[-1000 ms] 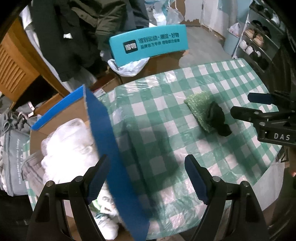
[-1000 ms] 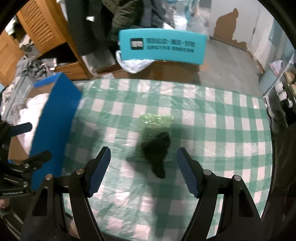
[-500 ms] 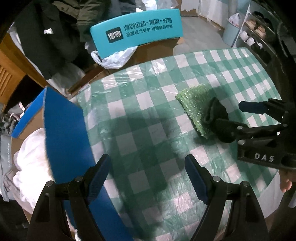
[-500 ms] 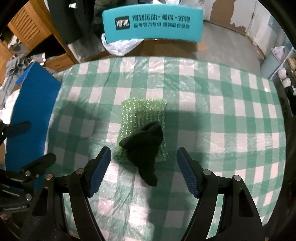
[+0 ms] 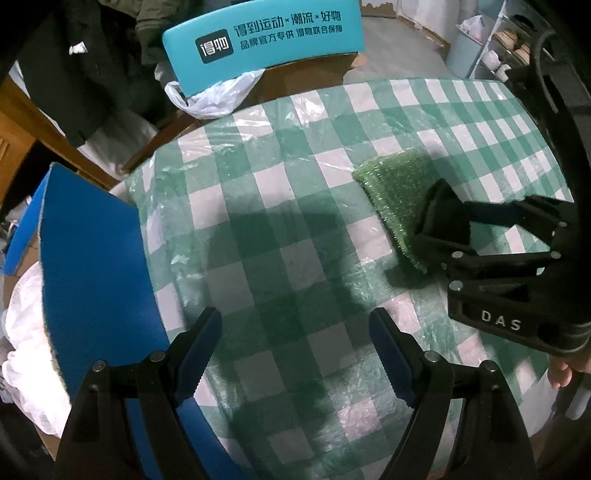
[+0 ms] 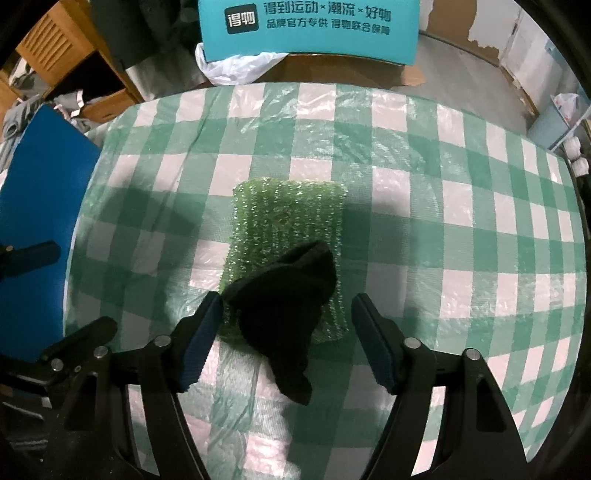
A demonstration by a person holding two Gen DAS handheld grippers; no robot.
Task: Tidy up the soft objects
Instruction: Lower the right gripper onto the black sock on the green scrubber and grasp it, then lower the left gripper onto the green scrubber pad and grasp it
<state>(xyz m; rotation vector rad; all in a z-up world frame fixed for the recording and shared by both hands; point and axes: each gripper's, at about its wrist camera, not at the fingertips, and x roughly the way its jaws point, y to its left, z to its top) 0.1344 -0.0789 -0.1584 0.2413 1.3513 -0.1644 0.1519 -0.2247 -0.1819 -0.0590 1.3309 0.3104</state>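
Black sock point(image 6: 284, 317), crumpled and so dark that its folds barely show, lies with its upper part on the green bubble-wrap pad point(image 6: 288, 218) and its narrow end trailing off the pad's near edge onto the checked tablecloth point(image 6: 424, 184). The pad itself rests flat near the middle of the cloth. The right gripper point(image 6: 286, 339) points steeply down over the sock with its jaws closing; the sock sits between them, the left pad just at the pad's corner and close to the sock's edge, the right pad clearly apart from it, so nothing is clamped yet. In the left wrist view this same gripper covers most of the sock, leaving only a dark hump against the pad, and a bit of the person's hand point(image 5: 565, 365) shows at the frame's right edge, cut off. The left gripper point(image 5: 295, 354) hangs wide open over bare tablecloth, well to the left of the pad, with nothing between its jaws. Left of the pad, beyond the cloth's edge, stands a blue panel point(image 5: 92, 266), and past it something white and crumpled point(image 5: 22, 332) that is too washed out to identify. Behind the pad, off the table's far side, a teal box with printed characters point(image 6: 310, 26) is cropped by the top of the right view, a white plastic bag point(image 6: 236, 66) bunched under it
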